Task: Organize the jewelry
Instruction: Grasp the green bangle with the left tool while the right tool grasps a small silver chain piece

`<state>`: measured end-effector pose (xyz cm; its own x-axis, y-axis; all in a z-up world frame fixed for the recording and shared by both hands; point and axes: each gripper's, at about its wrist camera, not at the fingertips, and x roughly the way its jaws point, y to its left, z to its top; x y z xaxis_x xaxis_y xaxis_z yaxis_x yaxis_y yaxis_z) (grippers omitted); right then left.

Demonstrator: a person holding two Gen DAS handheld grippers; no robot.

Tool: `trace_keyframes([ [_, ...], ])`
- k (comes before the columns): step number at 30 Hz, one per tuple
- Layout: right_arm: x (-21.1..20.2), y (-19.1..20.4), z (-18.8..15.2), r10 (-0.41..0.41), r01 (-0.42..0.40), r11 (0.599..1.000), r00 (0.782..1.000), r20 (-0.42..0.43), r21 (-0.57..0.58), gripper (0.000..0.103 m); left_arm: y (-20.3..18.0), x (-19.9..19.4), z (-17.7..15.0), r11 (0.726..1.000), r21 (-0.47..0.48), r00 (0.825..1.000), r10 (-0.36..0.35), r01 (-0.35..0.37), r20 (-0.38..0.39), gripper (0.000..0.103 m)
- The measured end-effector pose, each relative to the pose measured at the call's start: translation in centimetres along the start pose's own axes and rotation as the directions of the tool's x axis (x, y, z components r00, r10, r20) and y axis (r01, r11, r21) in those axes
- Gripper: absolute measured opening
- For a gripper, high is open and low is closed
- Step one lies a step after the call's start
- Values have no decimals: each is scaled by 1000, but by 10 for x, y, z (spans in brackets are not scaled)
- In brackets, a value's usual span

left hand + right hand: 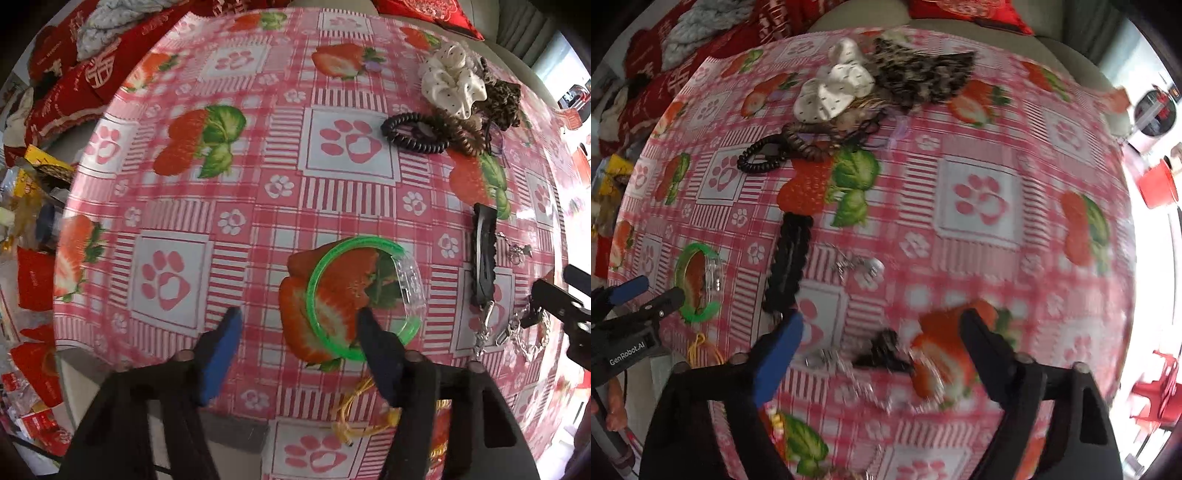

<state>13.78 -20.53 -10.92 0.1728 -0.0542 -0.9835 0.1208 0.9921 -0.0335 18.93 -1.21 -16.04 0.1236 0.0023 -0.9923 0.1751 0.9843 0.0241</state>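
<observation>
Your left gripper (299, 325) hangs over the pink strawberry-and-paw-print tablecloth (229, 184) with its fingers spread wide and nothing between them. Its right finger (376, 354) reaches over the near rim of the green bangle (314, 295), which lies flat on the cloth; from the right wrist view you can see that same finger near the bangle's edge, though you cannot tell whether it touches. A clear, faceted bangle or bracelet (410, 280) lies against the green one's far right side, overlapping its rim. No box, tray or dish shows in either view; every piece sits loose on the cloth.

Just beside the left gripper's right finger, toward you, lies a tangle of yellow cord (354, 413).

Your right gripper (882, 332) is also spread open and holds nothing. Under its gap lie a silver chain (864, 384) and a small dark clip-like piece (882, 354), both blurred, so finer detail is lost. Beyond its blue-padded finger (775, 362) a long black hair clip (786, 266) lies lengthwise, and just to the right of it sits a small silver piece (864, 264).

At the far side of the table the hair things are heaped together: a white dotted scrunchie (454, 81), a leopard-print scrunchie (502, 99), a black coil hair tie (413, 133) and a brown coil hair tie (465, 136), touching one another.
</observation>
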Motion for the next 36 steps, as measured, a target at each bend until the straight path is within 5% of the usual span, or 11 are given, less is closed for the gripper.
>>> trace_keyframes([
  [11, 33, 19, 16, -16, 17, 997, 1000, 14, -80, 71, -2, 20, 11, 1000, -6, 999, -27, 27, 25, 66],
  [15, 35, 28, 18, -35, 38, 993, 999, 32, -111, 66, -10, 14, 6, 999, 17, 999, -36, 35, 40, 46],
  [21, 33, 35, 20, -26, 32, 991, 999, 47, -133, 35, -19, 10, 4, 999, 25, 998, -49, 48, 47, 12],
  [36, -1, -9, 11, 85, -87, 996, 995, 60, 18, 32, -19, -28, 7, 991, 21, 984, -135, 133, 119, 12],
])
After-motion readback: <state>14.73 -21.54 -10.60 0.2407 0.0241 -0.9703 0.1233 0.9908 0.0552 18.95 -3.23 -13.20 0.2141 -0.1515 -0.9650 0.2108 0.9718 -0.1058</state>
